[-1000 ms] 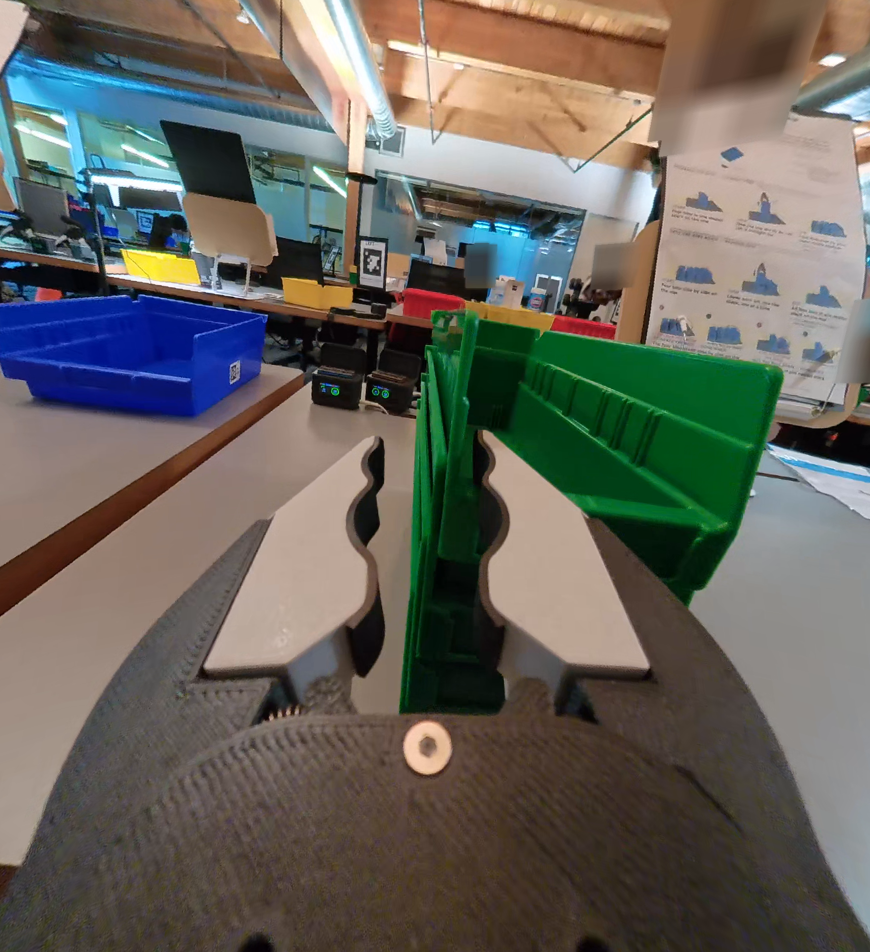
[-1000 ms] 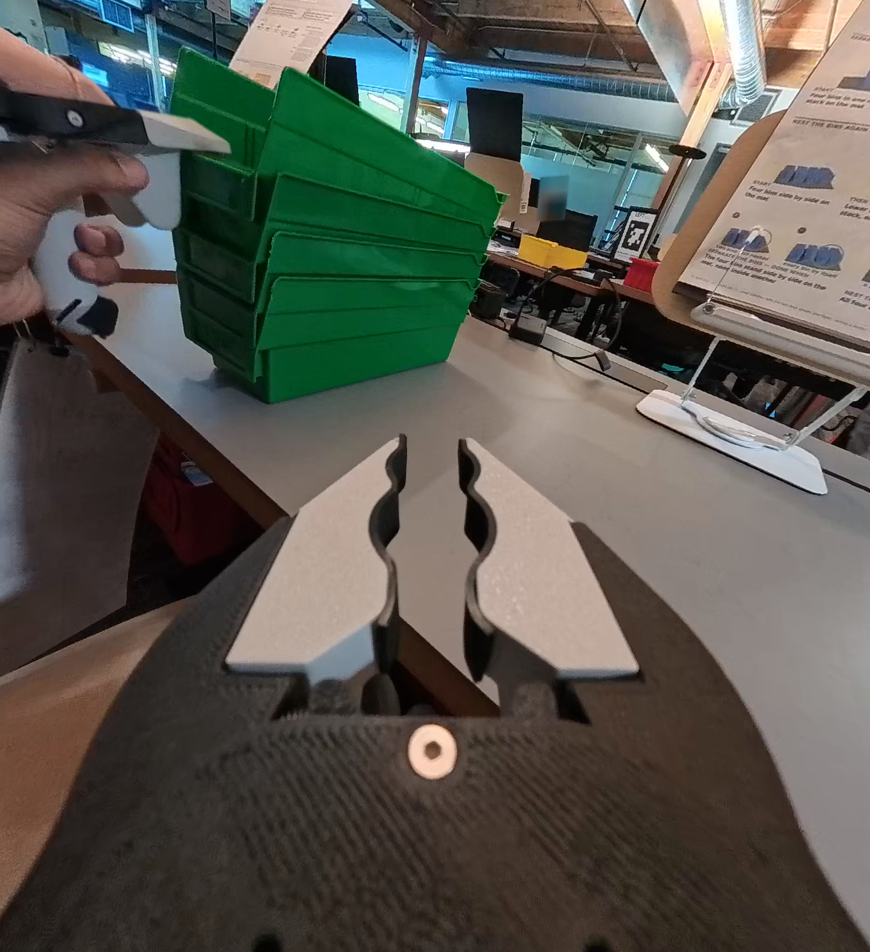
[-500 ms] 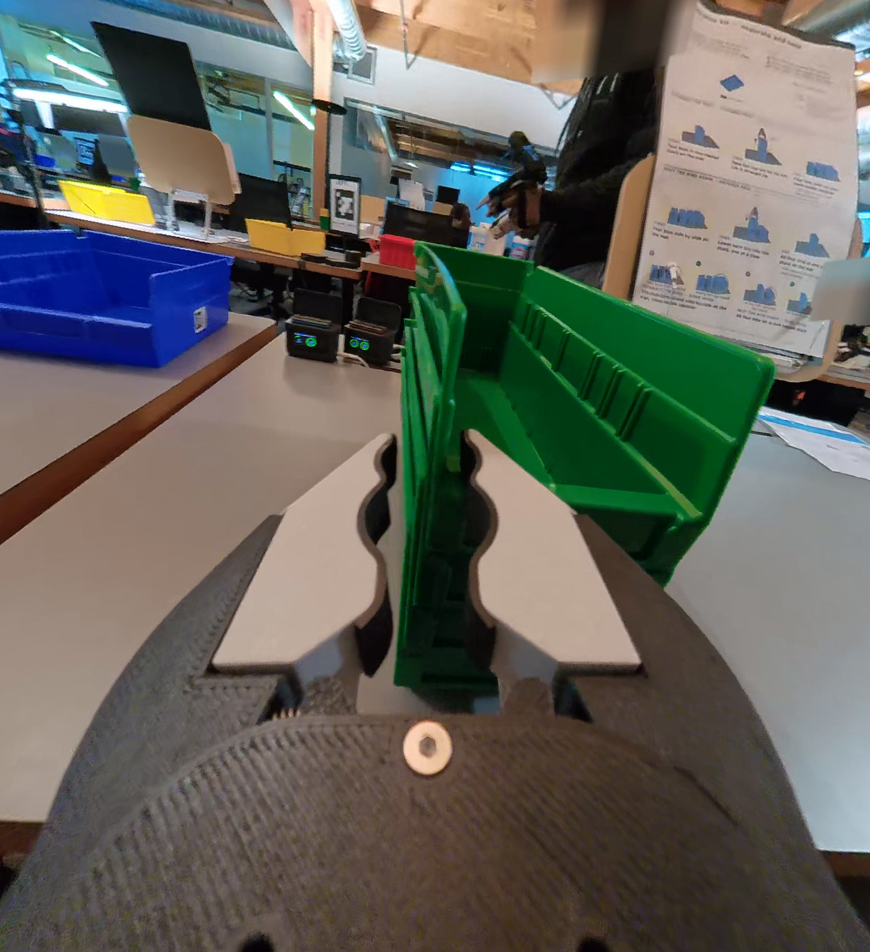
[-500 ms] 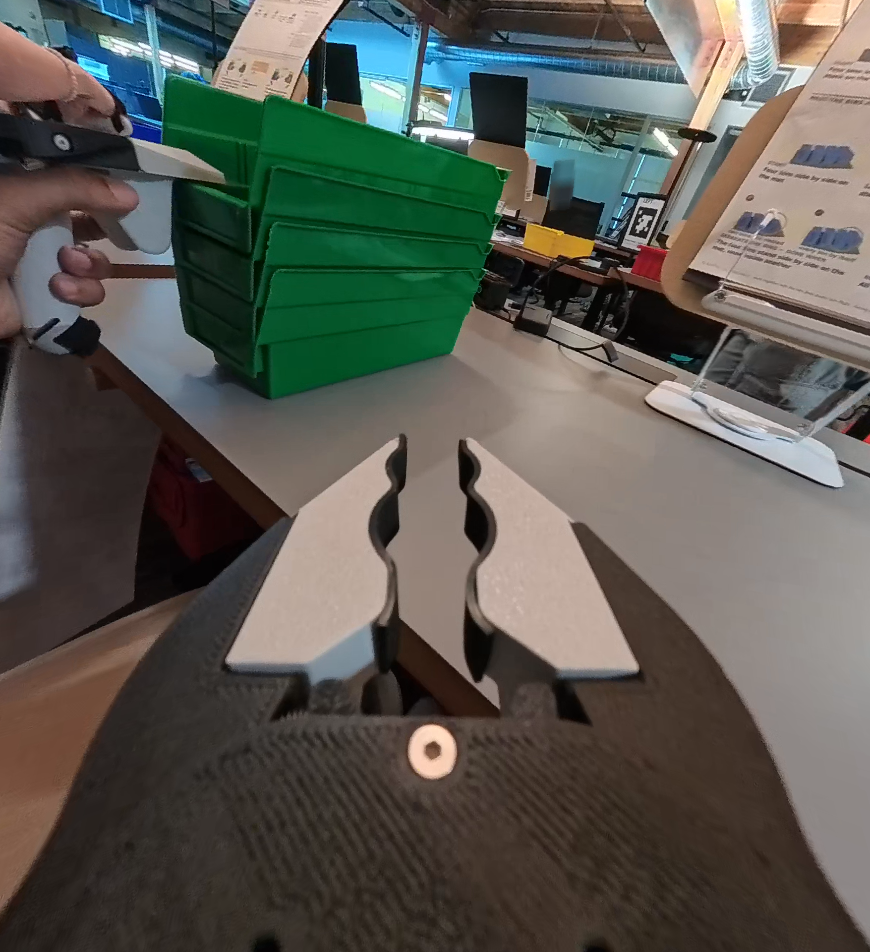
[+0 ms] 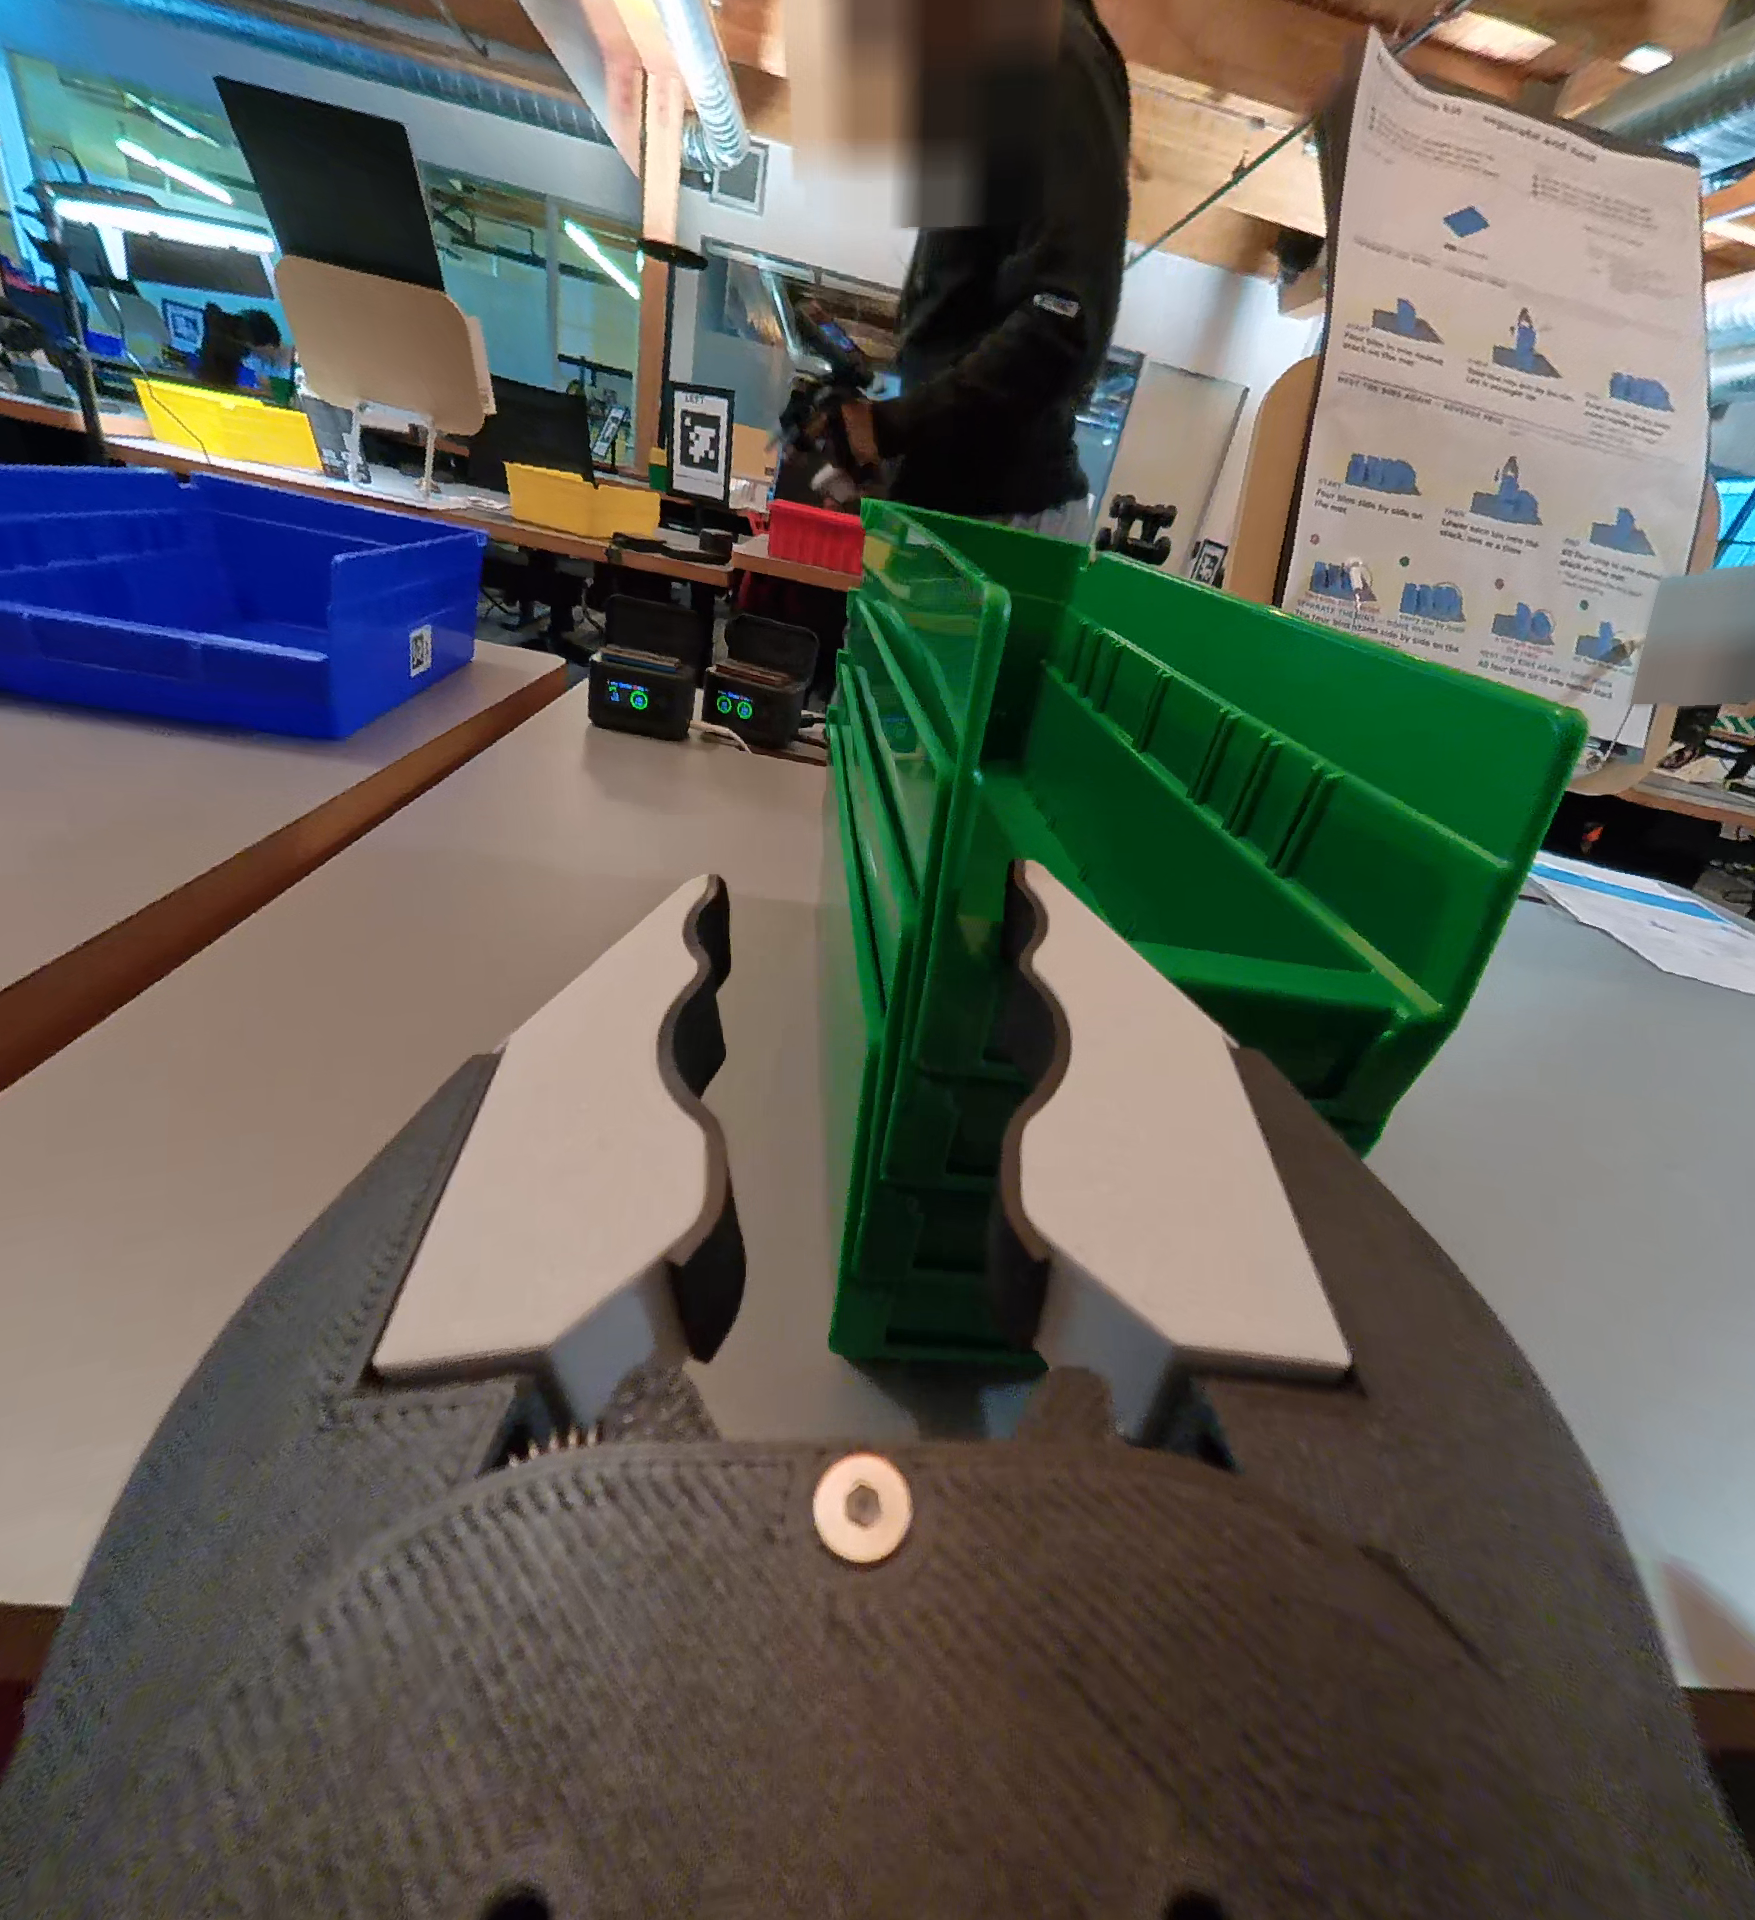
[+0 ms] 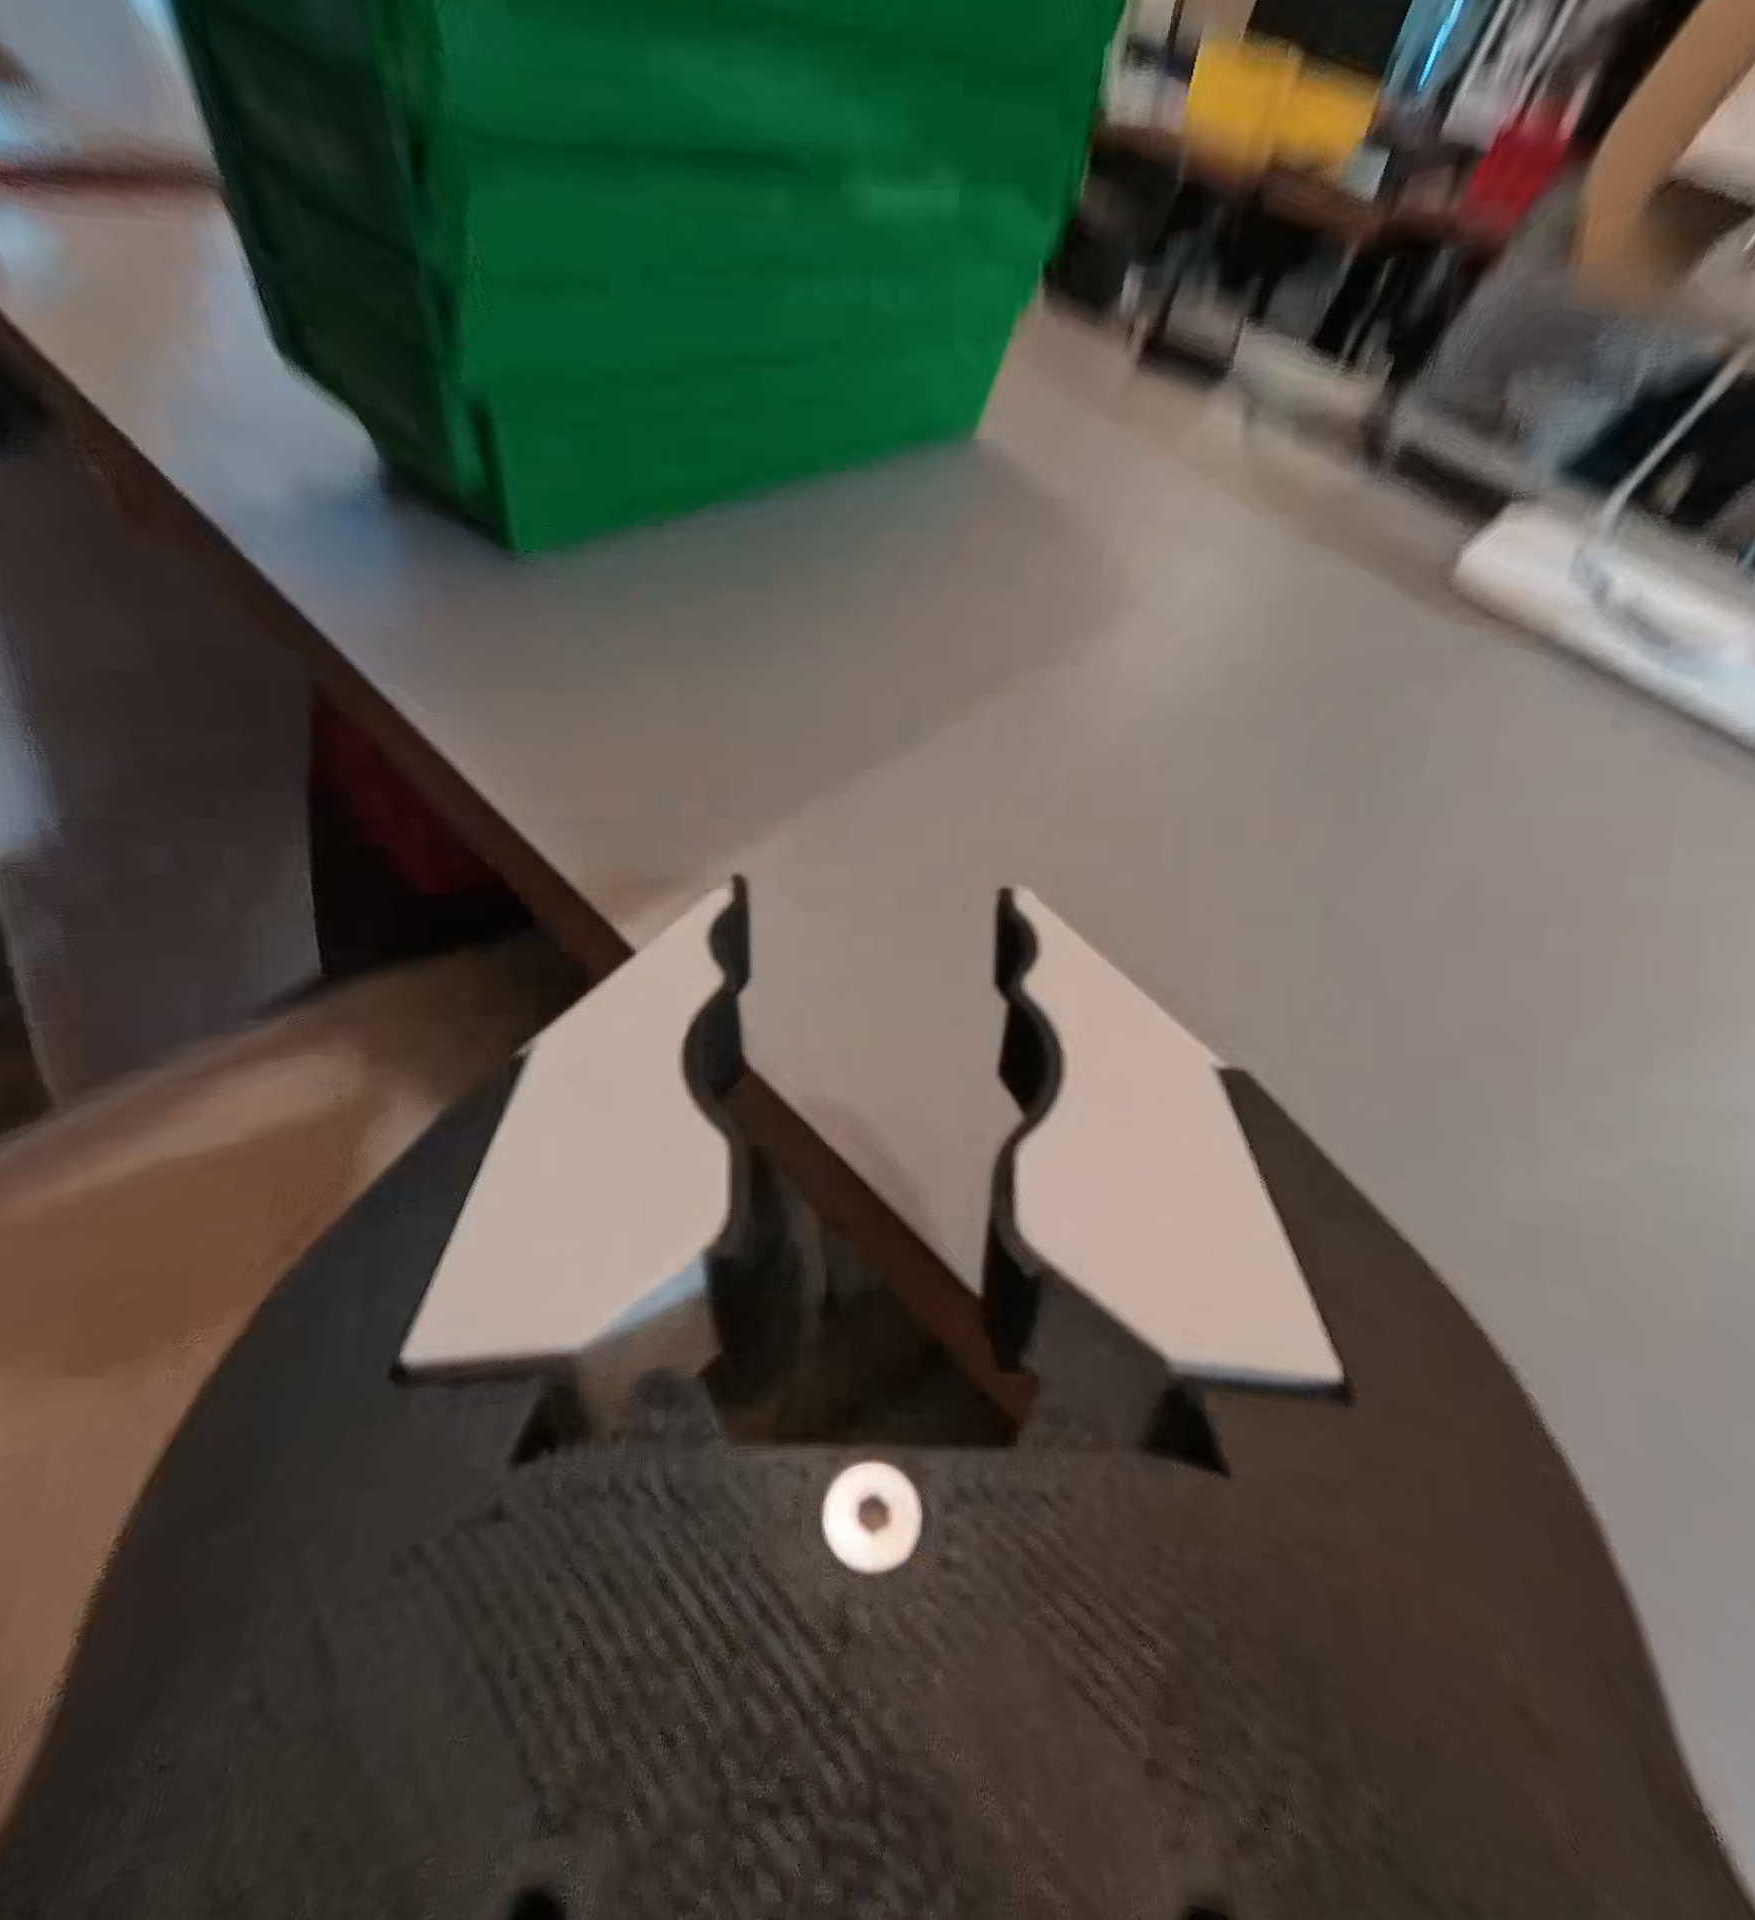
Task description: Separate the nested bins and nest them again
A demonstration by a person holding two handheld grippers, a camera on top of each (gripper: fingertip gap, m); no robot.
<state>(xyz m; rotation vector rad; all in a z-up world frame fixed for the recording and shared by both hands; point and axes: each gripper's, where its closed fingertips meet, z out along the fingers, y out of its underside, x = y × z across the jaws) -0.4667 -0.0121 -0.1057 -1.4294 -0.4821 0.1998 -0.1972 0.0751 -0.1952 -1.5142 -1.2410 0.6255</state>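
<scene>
The stack of nested green bins [image 5: 1268,831] stands on the grey table [image 5: 437,987]. My left gripper [image 5: 868,878] is open and straddles the near left wall of the stack. Its right finger [image 5: 1143,1143] lies against the inside of the wall, and its left finger [image 5: 582,1143] stands clear of it. The right wrist view is blurred. It shows the same green stack [image 6: 696,260] near the table's front edge. My right gripper [image 6: 873,888] is open and empty, over the table edge, well short of the stack.
A blue bin [image 5: 198,613] sits on the neighbouring table at the left. Two small black cases [image 5: 696,691] stand behind the stack. A person [image 5: 998,312] stands beyond it. An instruction poster [image 5: 1496,364] is at the right, and its white stand base [image 6: 1631,623] is on the table.
My left gripper has opened wider around the bin wall. My right gripper has opened wider, tilted down and moved closer to the green stack.
</scene>
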